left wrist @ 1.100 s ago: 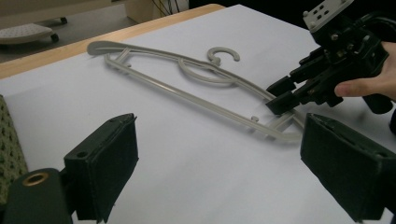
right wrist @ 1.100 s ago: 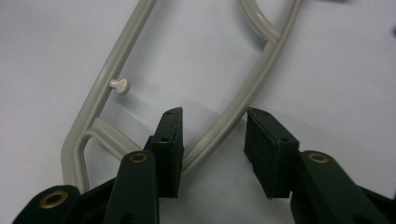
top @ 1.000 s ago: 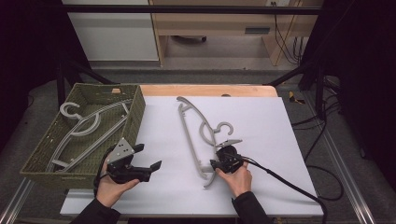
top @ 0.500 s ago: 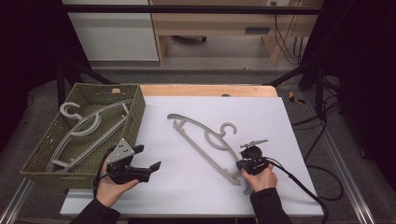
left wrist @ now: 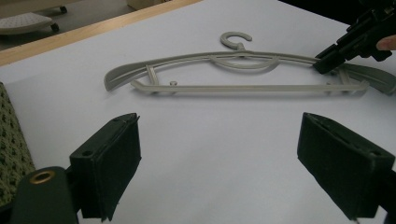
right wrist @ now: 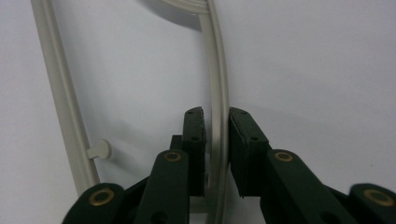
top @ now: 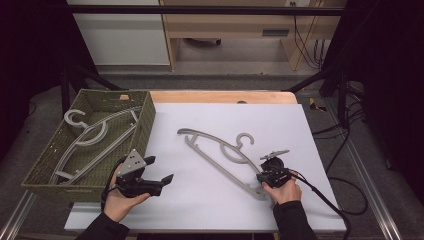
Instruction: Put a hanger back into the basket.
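Lower right of centre in the high view, the right gripper [top: 264, 176] pinches the upper arm of the grey hanger [top: 220, 152], which lies flat on the white table [top: 300, 125] and stretches toward the middle of the frame. At lower left, the left gripper [top: 167, 178] hovers with jaws spread wide and nothing between them, beside the green basket [top: 145, 120] holding more hangers [top: 92, 137].
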